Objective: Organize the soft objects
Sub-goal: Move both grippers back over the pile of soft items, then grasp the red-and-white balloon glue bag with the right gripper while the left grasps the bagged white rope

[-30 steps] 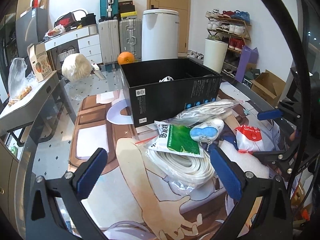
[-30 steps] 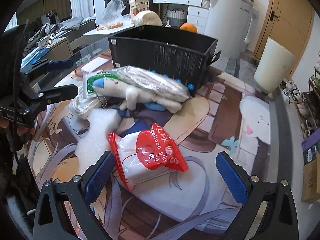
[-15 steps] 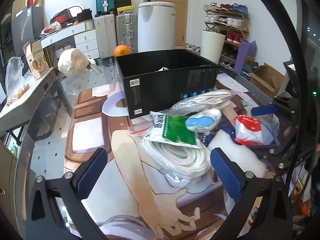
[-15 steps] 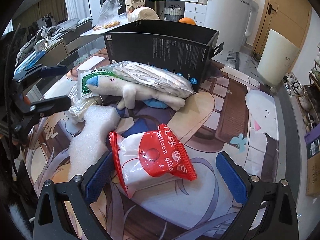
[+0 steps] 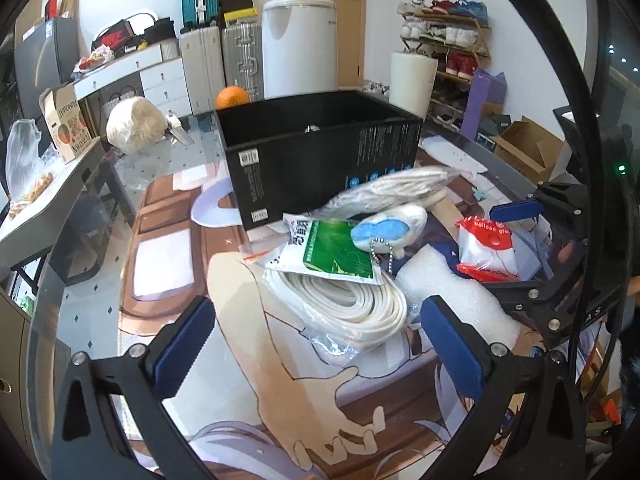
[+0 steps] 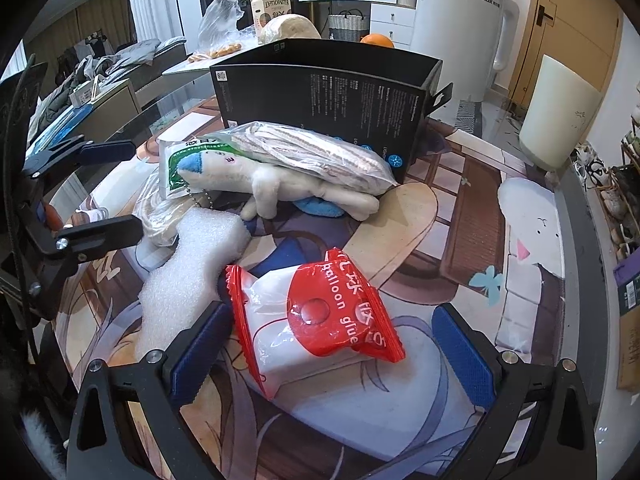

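A red and white balloon glue bag [image 6: 320, 320] lies on the printed mat between the fingers of my open right gripper [image 6: 330, 344], which are not pressing on it. Beside it lie a white foam piece [image 6: 188, 272], a white plush toy [image 6: 272, 184] with blue patches and a clear bag of striped cloth [image 6: 312, 152]. My left gripper [image 5: 318, 344] is open just short of a bag of coiled white cord [image 5: 344, 300] with a green label. An open-topped black box [image 5: 320, 152] stands behind the pile. The glue bag [image 5: 486, 248] appears at the right of the left wrist view.
An orange [image 5: 232, 96] and a pale fluffy ball [image 5: 134, 124] lie beyond the box on the glass table [image 5: 100, 248]. A white appliance [image 6: 460, 20] and a white cylinder bin [image 6: 560, 112] stand past the table. My left gripper [image 6: 106, 190] sits at the pile's left side.
Both grippers have moved forward and lower toward the pile. The glue bag now lies between the right gripper's fingers. The cord bag is nearer the left fingers.
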{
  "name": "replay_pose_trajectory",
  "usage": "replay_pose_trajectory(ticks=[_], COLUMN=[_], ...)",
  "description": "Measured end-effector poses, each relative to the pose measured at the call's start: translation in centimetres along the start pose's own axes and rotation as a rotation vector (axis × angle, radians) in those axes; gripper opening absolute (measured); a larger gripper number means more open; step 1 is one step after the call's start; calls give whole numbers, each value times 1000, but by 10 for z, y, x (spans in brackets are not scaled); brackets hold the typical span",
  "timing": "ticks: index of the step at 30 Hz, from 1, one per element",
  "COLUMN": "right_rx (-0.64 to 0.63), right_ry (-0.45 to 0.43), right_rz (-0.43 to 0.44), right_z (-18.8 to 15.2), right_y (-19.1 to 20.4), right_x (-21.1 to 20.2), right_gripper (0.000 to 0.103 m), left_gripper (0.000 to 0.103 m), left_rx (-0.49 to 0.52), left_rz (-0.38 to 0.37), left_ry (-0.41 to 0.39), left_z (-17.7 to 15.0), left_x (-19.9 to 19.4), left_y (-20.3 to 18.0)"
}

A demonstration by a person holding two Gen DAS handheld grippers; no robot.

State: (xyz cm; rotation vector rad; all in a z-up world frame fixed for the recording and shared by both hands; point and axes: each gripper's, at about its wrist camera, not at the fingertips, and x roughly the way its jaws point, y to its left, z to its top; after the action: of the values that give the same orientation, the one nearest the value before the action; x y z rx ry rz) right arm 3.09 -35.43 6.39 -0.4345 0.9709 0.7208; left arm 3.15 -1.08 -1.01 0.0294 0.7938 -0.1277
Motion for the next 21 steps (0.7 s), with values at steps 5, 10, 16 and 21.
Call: replay_pose_trajectory(ticks=[5, 10, 16, 21], right_rx=[-6, -7, -7, -9], right_ry=[2, 1, 1, 0], right_rz=[5, 6, 7, 8], right_z=[-1, -1, -2, -2], right_y=[2, 3, 3, 3], right_x=[0, 0, 0, 0], right_gripper=[102, 102, 102, 102], left_gripper=[103, 103, 103, 103], left_rx=[-1, -24, -33, -14], left_rz=[-29, 14, 70, 37], left_ry=[27, 65, 79, 66], left_z=[3, 1, -7, -3], left_x=[9, 14, 8, 10], left_y=[-3, 7, 29, 23])
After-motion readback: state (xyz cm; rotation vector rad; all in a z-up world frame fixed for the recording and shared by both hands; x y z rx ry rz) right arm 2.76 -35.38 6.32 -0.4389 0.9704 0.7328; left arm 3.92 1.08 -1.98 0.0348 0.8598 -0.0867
